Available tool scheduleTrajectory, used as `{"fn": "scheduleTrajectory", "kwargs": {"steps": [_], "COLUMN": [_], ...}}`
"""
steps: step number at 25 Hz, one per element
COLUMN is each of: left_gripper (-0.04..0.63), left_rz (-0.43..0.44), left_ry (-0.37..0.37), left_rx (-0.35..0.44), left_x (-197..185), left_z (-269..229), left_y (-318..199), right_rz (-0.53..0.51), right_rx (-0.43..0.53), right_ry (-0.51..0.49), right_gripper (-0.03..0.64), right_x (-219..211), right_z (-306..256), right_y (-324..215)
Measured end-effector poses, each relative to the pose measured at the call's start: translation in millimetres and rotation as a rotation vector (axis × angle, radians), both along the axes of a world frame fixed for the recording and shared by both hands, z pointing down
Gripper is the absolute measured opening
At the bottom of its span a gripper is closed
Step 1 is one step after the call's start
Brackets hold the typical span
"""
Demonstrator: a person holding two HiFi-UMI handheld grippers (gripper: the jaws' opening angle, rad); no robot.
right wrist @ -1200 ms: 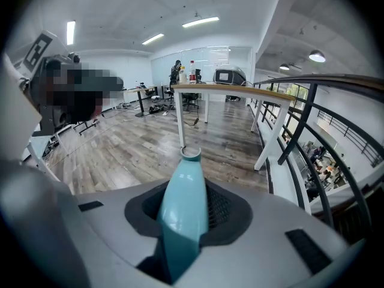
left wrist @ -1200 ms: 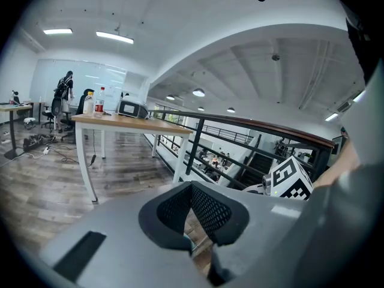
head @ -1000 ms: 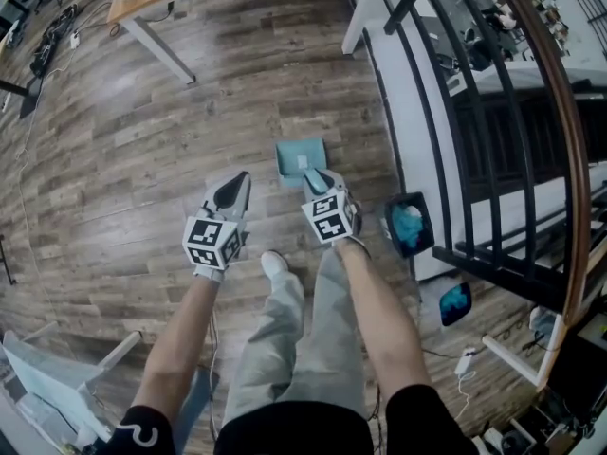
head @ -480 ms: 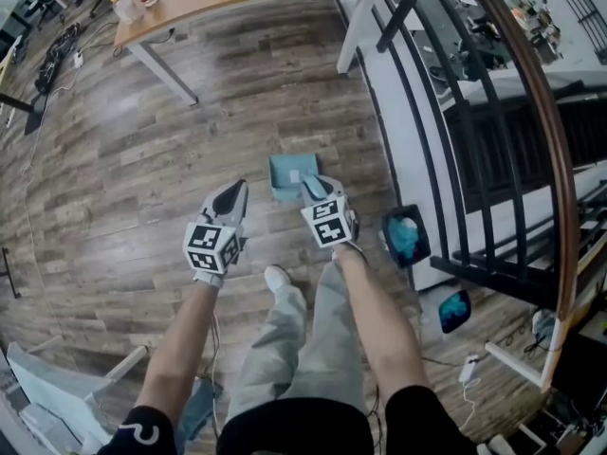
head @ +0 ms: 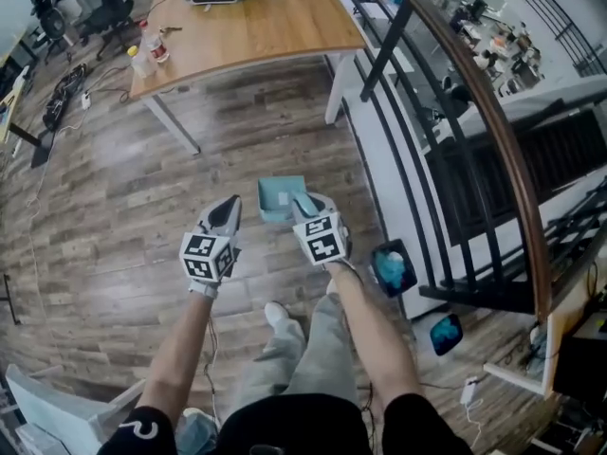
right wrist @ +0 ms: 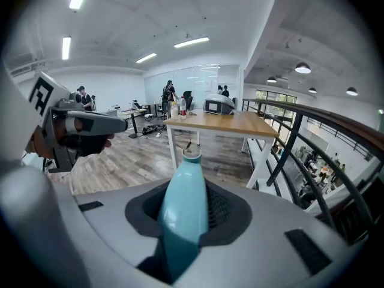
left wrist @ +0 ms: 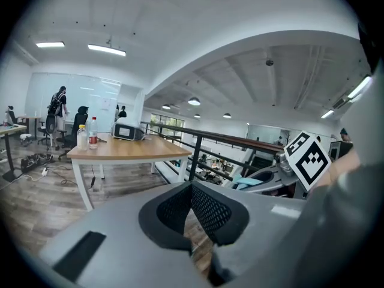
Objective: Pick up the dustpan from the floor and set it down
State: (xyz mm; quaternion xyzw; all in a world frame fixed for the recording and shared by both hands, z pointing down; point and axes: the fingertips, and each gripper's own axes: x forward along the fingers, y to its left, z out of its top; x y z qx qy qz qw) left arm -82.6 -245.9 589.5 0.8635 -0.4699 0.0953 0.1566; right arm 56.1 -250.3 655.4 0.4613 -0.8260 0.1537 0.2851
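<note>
Right hand-held gripper (head: pixel 305 203) grips the dustpan (head: pixel 276 197) by its handle, clear of the floor (head: pixel 142 188) near the railing (head: pixel 471 88), while the left hand-held gripper (head: pixel 229 209) is closed and empty; this one-point hold may let the pan swivel or slip.

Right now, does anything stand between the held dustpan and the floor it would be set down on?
Nothing visible does. The right gripper is clamped on the dustpan by its handle, and the head view shows only bare wooden floor under and ahead of it. The table and railing stand off to the sides.
</note>
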Motion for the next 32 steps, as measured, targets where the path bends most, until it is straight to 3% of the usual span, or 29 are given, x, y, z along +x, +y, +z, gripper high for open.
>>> {"fn": "scheduleTrajectory", "kwargs": {"steps": [4, 10, 18, 24, 32], "left_gripper": [-0.002, -0.002, -0.002, -0.002, -0.002], "left_rz": [-0.003, 0.008, 0.015, 0.004, -0.019], "left_ry": [0.011, 0.022, 0.01, 0.008, 0.011], "left_rx": [0.012, 0.092, 0.177, 0.206, 0.204], "left_x": [-6, -17, -19, -21, -27], "left_z": [-59, -154, -240, -265, -267], "left_y": [10, 25, 48, 58, 61], "right_rz": [0.015, 0.029, 0.017, 0.005, -0.002], "right_rx": [0.036, 0.107, 0.24, 0.288, 0.32], "right_ry": [-0.028, -0.059, -0.052, -0.06, -0.064], "right_gripper": [0.091, 0.091, 0.091, 0.091, 0.091], "right_x": [2, 7, 13, 15, 16], "right_z": [-76, -193, -304, -344, -353], "right_y": [4, 7, 25, 34, 36]}}
